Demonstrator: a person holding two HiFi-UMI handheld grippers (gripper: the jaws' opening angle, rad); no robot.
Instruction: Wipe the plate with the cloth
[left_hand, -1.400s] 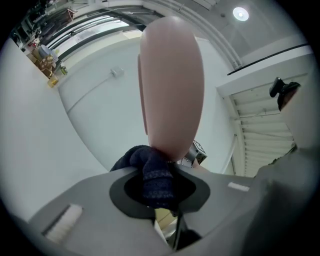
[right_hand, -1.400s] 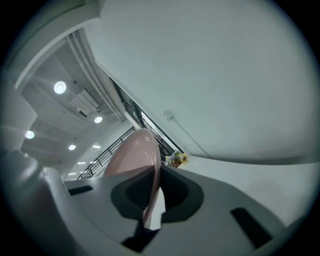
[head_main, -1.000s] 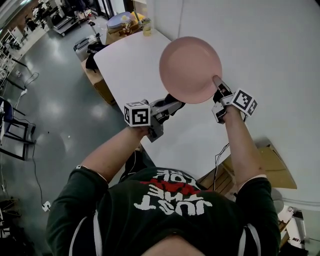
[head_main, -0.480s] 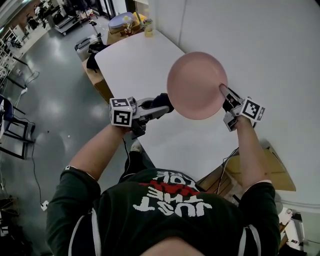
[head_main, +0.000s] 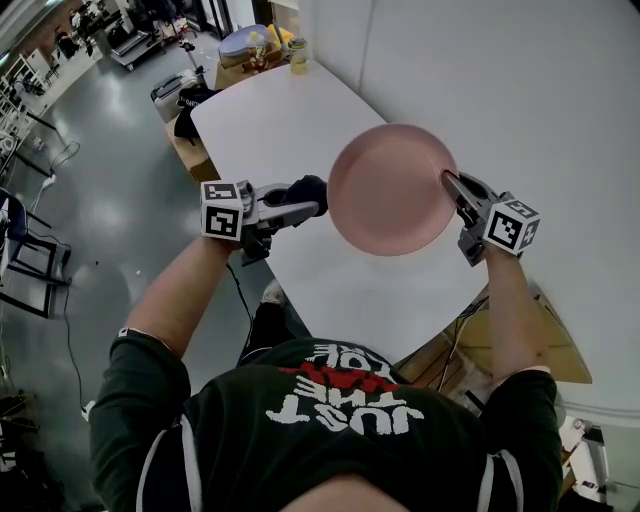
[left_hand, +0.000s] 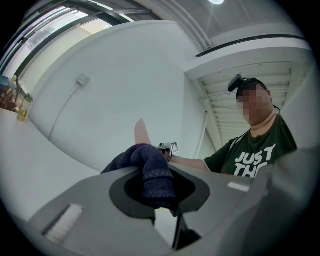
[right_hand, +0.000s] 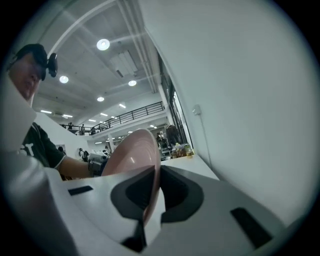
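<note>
**Plate held by its rim, cloth at its edge**

The right gripper (head_main: 450, 184) is clamped on the rim of the pink plate (head_main: 385, 190) and holds it tilted above the white table (head_main: 270, 120). The plate's face is plain pink. The left gripper (head_main: 314, 204) is clenched on a dark blue cloth (head_main: 305, 188) just beside the plate's left edge. Open floor (head_main: 120, 200) lies left of the table, and a wall (head_main: 520, 90) stands close on the right.

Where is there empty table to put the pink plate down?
The white table is bare between the bottles at its far end and the raised plate, and again along the near strip between the plate and the person. It is crowded at the far end, and beside the plate, where the left gripper holds the cloth close.
</note>
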